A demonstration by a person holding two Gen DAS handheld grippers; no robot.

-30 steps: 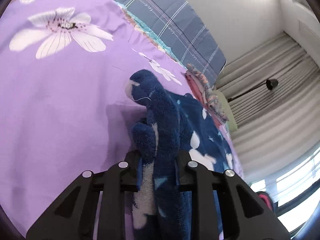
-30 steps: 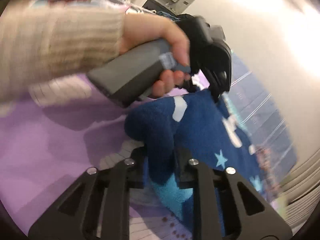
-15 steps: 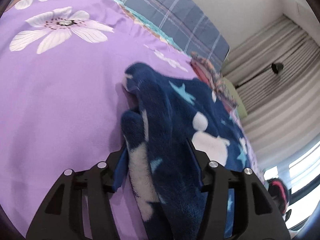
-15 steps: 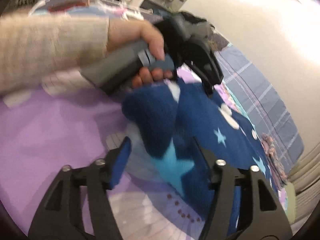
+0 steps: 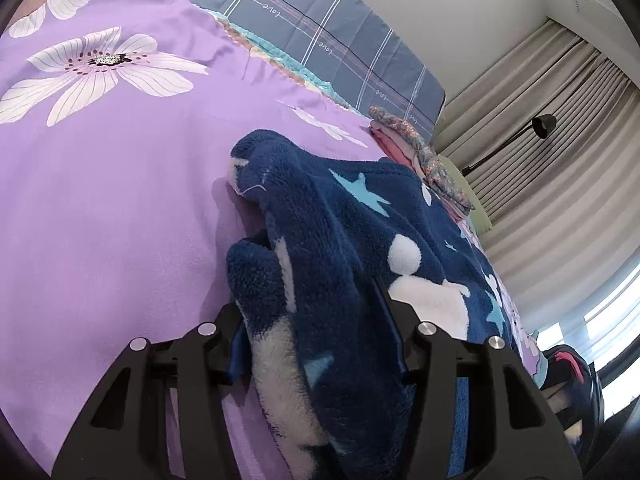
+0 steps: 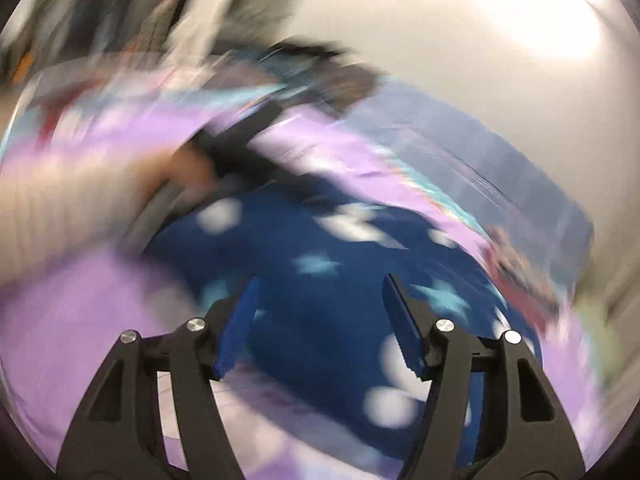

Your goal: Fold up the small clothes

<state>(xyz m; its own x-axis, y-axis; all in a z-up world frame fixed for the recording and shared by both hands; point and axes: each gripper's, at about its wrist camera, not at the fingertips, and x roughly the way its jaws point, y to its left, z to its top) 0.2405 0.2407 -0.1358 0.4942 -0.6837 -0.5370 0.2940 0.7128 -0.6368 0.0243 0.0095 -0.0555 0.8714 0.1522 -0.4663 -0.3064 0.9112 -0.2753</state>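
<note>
Fleece garment [image 5: 352, 248], navy with stars and white blobs: lies bunched on purple floral bedspread [image 5: 104, 200], long axis running away from left gripper [image 5: 316, 332] toward curtains. Thick fold between spread jaws of left gripper, just released, no pinch visible. Right gripper [image 6: 320, 320]: jaws just opened, nothing between, clear above garment; view blurred. Left nearer.

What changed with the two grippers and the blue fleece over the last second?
Both grippers let go: the left gripper opened, with the blue fleece bunched loosely between its fingers; the right gripper opened and pulled back off it. The fleece stays on the purple bedspread.
</note>
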